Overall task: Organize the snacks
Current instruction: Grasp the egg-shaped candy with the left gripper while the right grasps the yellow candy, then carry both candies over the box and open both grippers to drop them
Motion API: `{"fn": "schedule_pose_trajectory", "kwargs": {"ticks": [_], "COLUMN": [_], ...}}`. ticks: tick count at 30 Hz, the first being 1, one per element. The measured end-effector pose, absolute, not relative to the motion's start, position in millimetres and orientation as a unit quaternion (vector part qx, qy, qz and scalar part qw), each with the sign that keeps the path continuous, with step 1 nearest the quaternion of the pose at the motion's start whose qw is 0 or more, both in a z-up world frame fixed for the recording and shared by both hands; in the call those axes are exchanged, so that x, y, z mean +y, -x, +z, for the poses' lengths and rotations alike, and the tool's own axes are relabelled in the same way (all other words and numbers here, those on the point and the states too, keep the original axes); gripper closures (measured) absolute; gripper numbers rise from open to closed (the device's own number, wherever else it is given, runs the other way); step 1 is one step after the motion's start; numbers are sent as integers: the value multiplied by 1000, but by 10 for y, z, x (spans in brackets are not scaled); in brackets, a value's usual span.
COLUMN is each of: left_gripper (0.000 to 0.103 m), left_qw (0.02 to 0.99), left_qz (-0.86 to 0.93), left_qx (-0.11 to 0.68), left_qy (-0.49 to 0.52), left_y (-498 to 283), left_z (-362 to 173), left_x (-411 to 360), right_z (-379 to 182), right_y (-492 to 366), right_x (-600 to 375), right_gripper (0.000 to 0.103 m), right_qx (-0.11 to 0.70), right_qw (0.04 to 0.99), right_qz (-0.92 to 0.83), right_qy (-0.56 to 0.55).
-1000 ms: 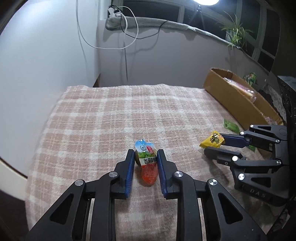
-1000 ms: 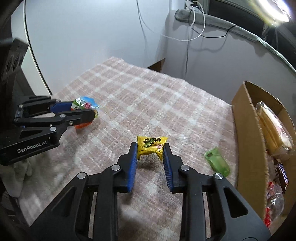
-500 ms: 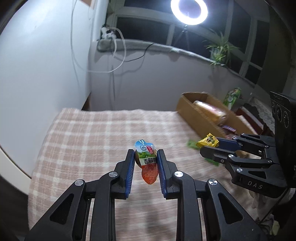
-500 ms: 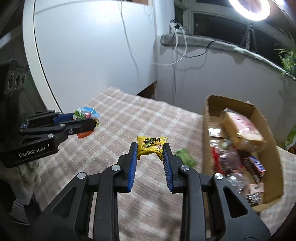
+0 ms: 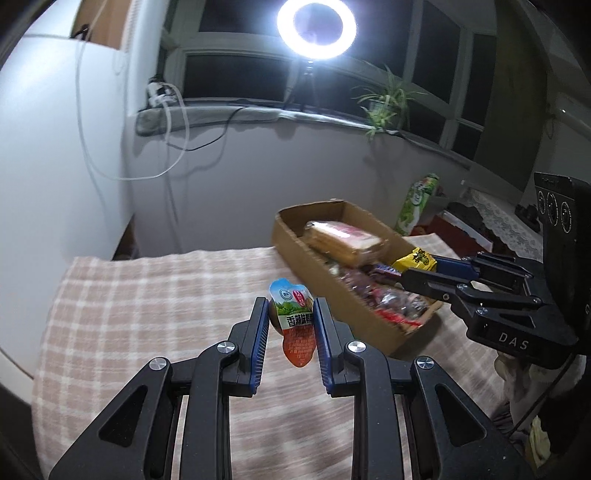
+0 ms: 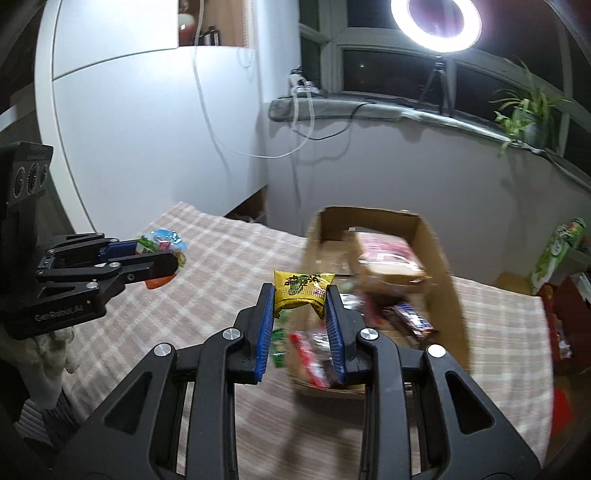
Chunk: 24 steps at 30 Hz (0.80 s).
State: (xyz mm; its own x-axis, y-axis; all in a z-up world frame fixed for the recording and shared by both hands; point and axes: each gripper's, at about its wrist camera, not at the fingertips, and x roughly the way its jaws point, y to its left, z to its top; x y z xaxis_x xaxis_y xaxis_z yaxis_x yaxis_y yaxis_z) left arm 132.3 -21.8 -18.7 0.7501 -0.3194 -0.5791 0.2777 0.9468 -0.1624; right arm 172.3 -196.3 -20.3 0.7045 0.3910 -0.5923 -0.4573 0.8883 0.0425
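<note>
Fingers [image 5: 258, 332] of the left gripper [image 5: 290, 328] clenched on a small snack pouch [image 5: 293, 325], blue at the top, orange-red at the bottom, held in the air above the checked cloth [image 5: 147, 295] covering the surface, just short of the near wall of the cardboard box [image 5: 317, 273]. Lower tip of the pouch hanging free below the blue pads; printed characters on its label partly covered by the right-hand pad. Fingers [image 6: 266, 314] of the right gripper [image 6: 300, 310] clenched likewise on a yellow snack packet [image 6: 301, 291], held over the near end of the cardboard box [image 6: 436, 251]. Packet's lower corners tucked behind the pads.

Inside the box: a wrapped sandwich-like pack [image 5: 345, 240] towards the far end, dark and red wrappers [image 5: 391, 302] nearer. Much of this blurred in the right wrist view, so single items hard to tell apart; a green smear beside the left finger there not identifiable. Near-right corner of the box hidden behind the right gripper's fingers in that view.

Beyond the box: a green bag [image 5: 419, 203] upright, base cut off by the box rim. Above it on the windowsill, a potted plant [image 5: 384, 103] and a glaring ring light [image 5: 317, 27], centre washed out. Something pale and cloth-like below each gripper body at the frame edges, unclear what.
</note>
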Motion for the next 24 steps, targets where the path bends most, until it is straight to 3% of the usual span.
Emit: {"fn": "schedule_pose_trajectory", "kwargs": {"ticks": [24], "left_gripper": [80], "left_qw": [918], "left_qz": [-197], "left_qx": [344], "left_qy": [15], "left_y": [-1974], "left_z": [-358], "left_x": [-1146], "right_z": [-397], "right_y": [-2273], "right_x": [-2925], "right_gripper": [75], "right_qx": [331], "right_qw": [928], "right_qz": [170], "right_qy": [19]}}
